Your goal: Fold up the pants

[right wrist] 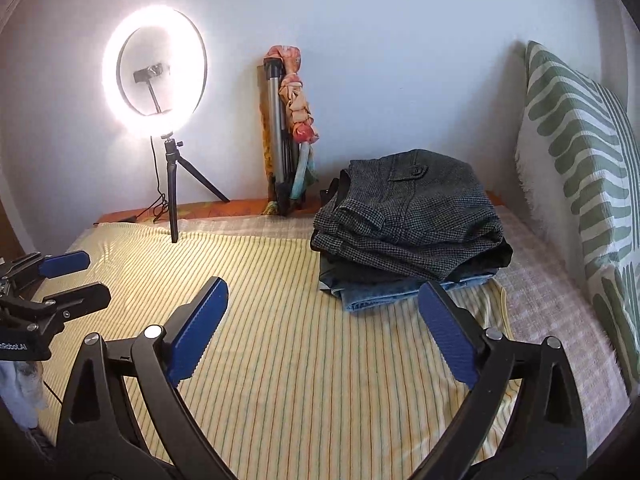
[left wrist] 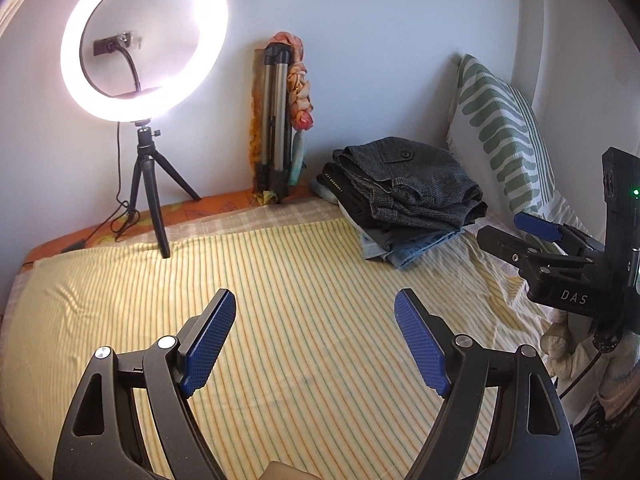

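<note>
Both tongs, left and right, hang spread and empty; a careless grab could topple the stacked pants.

Folded pants stack on bed, 1 o'clock. Ring light at 11, folded tripod at 12 against wall. Pillow at 3, right of stack.

White letters "DAS" stand on the black body of the right hand-held gripper. On the left hand-held gripper, a partly cut-off white label reads roughly "nRobot.AI". No other text is legible.
</note>
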`<state>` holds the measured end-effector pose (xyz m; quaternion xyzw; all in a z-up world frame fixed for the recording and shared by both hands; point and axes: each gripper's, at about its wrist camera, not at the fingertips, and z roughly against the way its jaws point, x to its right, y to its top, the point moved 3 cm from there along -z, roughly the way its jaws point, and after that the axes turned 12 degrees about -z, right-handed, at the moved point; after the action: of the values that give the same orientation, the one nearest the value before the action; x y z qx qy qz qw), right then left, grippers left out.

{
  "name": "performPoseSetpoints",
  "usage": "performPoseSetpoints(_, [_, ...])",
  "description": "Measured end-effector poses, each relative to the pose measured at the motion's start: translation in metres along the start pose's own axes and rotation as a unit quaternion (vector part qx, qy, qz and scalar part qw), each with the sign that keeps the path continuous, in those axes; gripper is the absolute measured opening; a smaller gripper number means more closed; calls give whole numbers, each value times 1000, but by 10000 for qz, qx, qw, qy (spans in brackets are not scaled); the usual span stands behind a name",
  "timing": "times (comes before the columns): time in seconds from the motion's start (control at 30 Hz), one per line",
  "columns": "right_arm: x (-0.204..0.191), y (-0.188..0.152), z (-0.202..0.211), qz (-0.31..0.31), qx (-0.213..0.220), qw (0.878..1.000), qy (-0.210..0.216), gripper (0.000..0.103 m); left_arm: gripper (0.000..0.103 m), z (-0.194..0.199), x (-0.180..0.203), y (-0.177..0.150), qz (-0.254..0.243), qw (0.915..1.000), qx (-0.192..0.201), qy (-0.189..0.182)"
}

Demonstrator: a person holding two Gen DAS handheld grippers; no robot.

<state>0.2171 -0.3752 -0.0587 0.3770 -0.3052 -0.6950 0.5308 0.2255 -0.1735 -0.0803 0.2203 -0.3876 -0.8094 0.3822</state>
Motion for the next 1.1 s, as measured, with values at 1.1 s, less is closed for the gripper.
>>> performPoseSetpoints(1.1, [-18, -6, 0, 129, 31, 9999, 31, 103, 98, 25, -5, 0, 3, 9989, 127, 457])
